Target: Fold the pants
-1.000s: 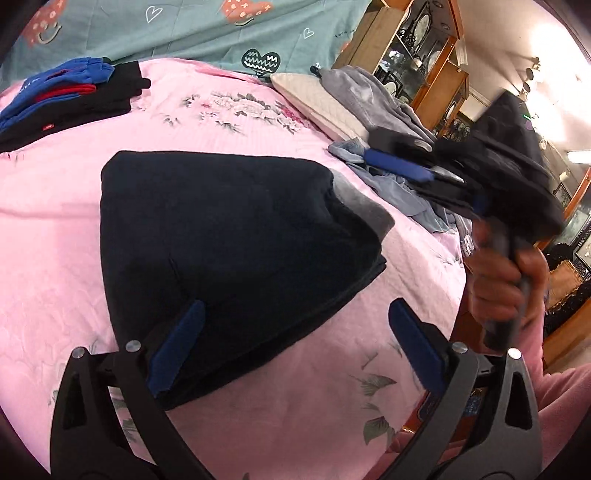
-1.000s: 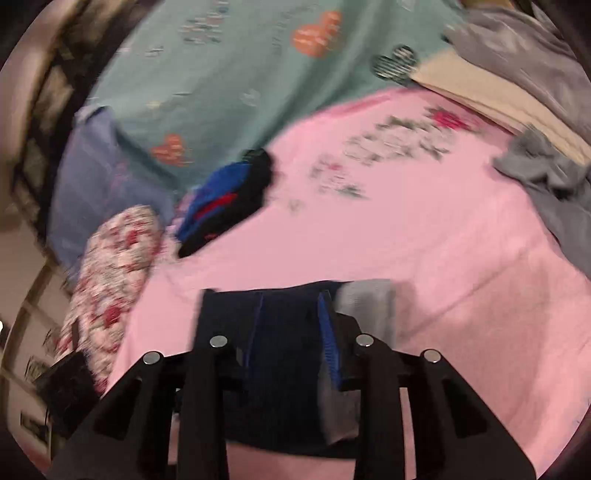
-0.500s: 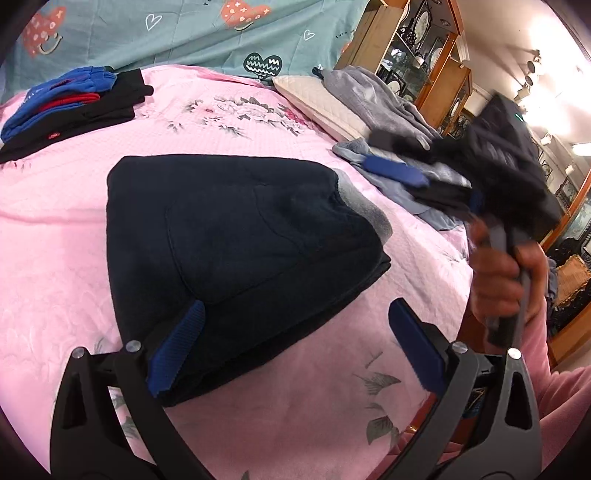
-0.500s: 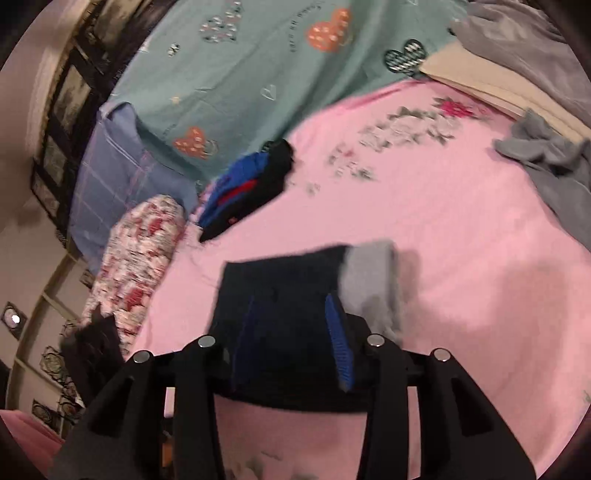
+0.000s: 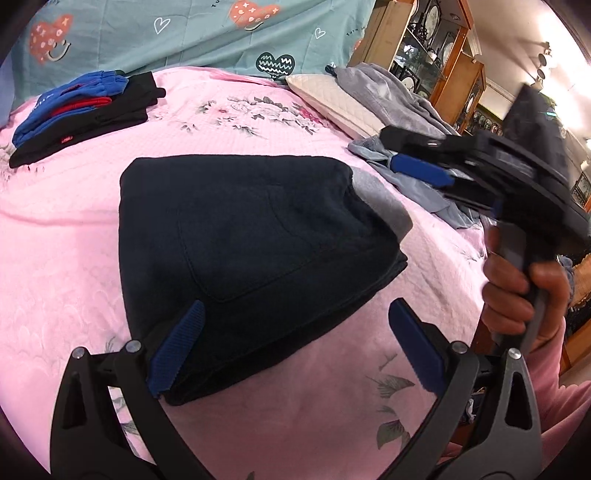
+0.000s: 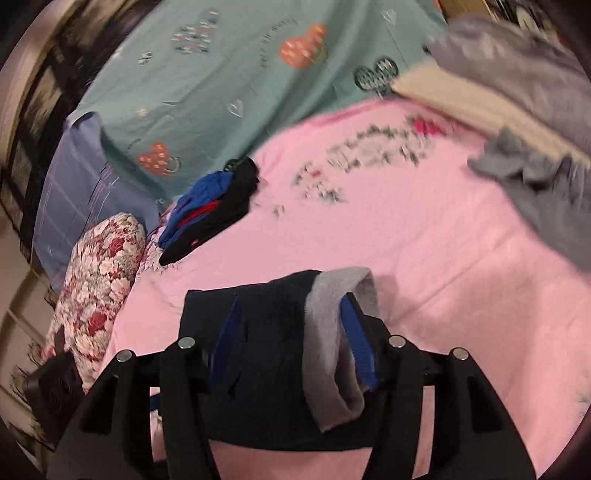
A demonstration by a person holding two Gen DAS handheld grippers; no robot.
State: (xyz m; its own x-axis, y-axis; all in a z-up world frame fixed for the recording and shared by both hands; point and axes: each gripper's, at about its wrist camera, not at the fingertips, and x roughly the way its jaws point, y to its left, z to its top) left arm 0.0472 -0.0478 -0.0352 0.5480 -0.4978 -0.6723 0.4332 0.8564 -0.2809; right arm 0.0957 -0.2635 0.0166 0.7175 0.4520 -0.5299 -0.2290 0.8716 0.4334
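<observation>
My right gripper point(image 6: 295, 343) has drawn back toward the near edge of the folded dark pants point(image 5: 251, 254) since a second ago, and its jaws have just been opening — the pants' grey waistband point(image 6: 340, 332) lies in the gap, with nothing pinched that I can see. My left gripper point(image 5: 295, 347) hangs with jaws wide and empty, one pad over the pants' near corner, the other over the pink bedspread point(image 5: 74, 258). Farther off sit a folded blue-and-black stack point(image 5: 81, 114), a loose grey heap point(image 5: 391, 96) to the right and the teal sheet point(image 5: 184, 33) behind.
</observation>
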